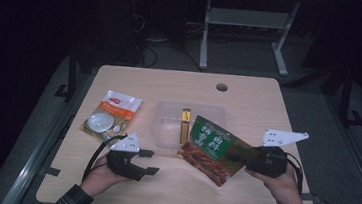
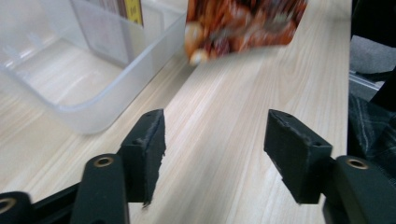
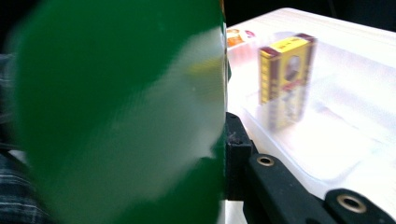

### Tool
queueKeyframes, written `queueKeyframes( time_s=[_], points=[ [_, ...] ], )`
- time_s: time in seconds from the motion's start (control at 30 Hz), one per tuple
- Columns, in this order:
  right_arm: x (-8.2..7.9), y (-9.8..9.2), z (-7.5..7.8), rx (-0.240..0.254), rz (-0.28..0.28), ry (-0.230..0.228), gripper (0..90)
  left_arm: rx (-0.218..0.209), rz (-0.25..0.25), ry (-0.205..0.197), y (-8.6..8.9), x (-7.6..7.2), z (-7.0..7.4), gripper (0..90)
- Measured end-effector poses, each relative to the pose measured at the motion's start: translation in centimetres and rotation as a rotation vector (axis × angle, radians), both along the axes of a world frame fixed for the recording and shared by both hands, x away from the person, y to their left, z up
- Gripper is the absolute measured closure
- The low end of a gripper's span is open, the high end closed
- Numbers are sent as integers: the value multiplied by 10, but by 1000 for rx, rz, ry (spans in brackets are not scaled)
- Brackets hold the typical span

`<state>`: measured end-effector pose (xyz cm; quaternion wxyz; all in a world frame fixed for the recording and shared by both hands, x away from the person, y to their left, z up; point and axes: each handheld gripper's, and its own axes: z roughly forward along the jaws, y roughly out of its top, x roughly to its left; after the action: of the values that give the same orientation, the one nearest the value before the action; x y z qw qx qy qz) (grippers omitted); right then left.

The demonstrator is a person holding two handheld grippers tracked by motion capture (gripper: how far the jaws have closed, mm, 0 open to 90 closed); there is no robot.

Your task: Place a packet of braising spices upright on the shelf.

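Both hand-held grippers differ: the right hand-held gripper (image 1: 240,158) clamps a green-and-red foil snack pouch (image 1: 210,147) (blurred green up close), while the left hand-held gripper (image 2: 215,154) gapes empty over the pale wooden worktop (image 2: 243,107).

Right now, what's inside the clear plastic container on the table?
A yellow and maroon box stands upright inside the clear plastic container. The green snack bag, held by the right hand-held gripper, covers the container's near right corner, so anything there is hidden.

Bare table (image 1: 171,186) near edge, clear tub (image 1: 166,130) blocking centre, white pouch (image 1: 112,114) left
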<state>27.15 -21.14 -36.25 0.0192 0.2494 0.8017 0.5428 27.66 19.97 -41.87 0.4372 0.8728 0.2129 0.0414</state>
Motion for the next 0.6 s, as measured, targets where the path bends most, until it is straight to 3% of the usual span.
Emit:
queueKeyframes(
  time_s=[0.23,0.6],
  points=[
    [1,-17,7,8,-70,-6,895,5,20,22,3,1,-6,344],
    [14,-19,29,-2,-165,-36,895,8,20,15,0,4,-11,280]
  ],
)
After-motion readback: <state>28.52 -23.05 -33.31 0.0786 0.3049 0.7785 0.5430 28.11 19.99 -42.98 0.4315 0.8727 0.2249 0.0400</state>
